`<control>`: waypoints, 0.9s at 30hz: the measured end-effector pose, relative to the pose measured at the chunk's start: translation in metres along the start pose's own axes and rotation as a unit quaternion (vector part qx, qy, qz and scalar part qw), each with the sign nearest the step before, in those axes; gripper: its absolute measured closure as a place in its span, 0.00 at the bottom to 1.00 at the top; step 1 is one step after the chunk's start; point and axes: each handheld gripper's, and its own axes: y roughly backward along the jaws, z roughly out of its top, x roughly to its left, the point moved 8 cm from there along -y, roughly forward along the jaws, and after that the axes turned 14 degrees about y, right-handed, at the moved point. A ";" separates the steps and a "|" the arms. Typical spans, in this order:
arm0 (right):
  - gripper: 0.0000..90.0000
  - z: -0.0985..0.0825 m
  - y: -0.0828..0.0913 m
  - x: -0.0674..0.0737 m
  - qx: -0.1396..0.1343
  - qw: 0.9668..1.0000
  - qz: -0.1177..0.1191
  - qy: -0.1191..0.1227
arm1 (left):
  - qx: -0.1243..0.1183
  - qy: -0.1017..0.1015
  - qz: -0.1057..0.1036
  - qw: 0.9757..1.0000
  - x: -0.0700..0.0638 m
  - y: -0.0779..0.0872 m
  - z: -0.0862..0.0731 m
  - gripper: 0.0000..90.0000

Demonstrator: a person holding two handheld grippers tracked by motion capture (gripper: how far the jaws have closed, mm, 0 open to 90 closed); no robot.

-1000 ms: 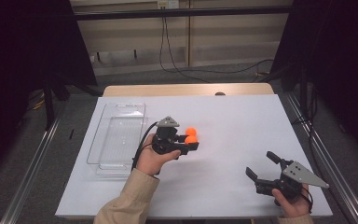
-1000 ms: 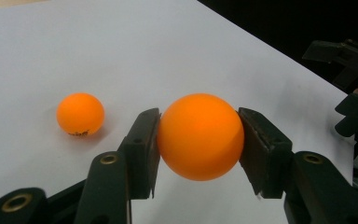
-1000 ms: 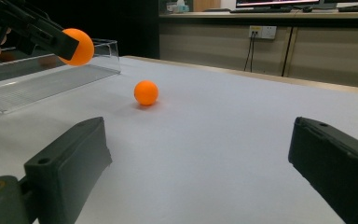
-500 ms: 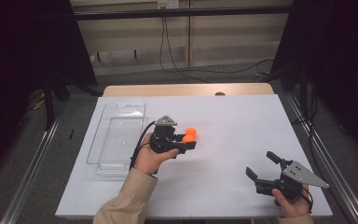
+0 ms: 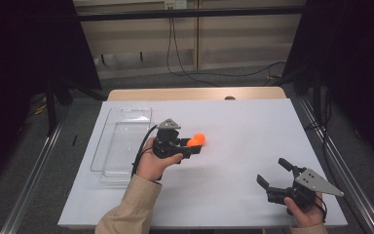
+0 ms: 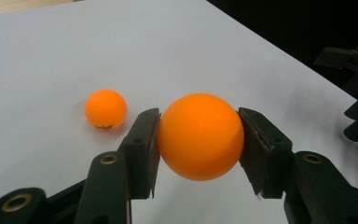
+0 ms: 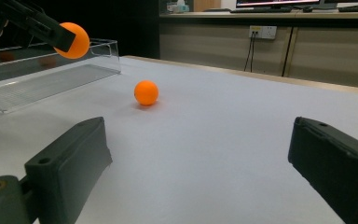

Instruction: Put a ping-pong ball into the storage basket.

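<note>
Two round orange plastic balls are in play. From the high view, your left gripper [image 5: 195, 146] is closed on one small orange ball [image 5: 196, 140] and holds it up over the white counter [image 5: 243, 126], just right of the clear plastic tray [image 5: 121, 141]. Your right gripper [image 5: 275, 173] rests near the front right corner, well apart from the tray, with its fingers spread open and nothing in them.

From the left gripper view, the held orange ball [image 6: 200, 136] sits snug between the two black fingers [image 6: 142, 149], pressed on both sides. The second orange ball [image 6: 105, 109] lies on the counter, farther off.

From the right gripper view, the loose orange ball [image 7: 146, 92] lies on the counter near the tray [image 7: 51, 77]. The held ball [image 7: 74, 40] hangs about level with the tray's top edge.

To do this step well, I think you should keep your squeeze steady, because a smooth ball can pop out. Carry it over the tray wall, go down low inside, then open slowly so it does not bounce out.
</note>
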 end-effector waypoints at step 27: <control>0.05 0.000 0.000 0.000 0.000 1.000 0.001 0.000 | -0.012 0.020 0.004 1.000 0.010 0.016 0.007 0.56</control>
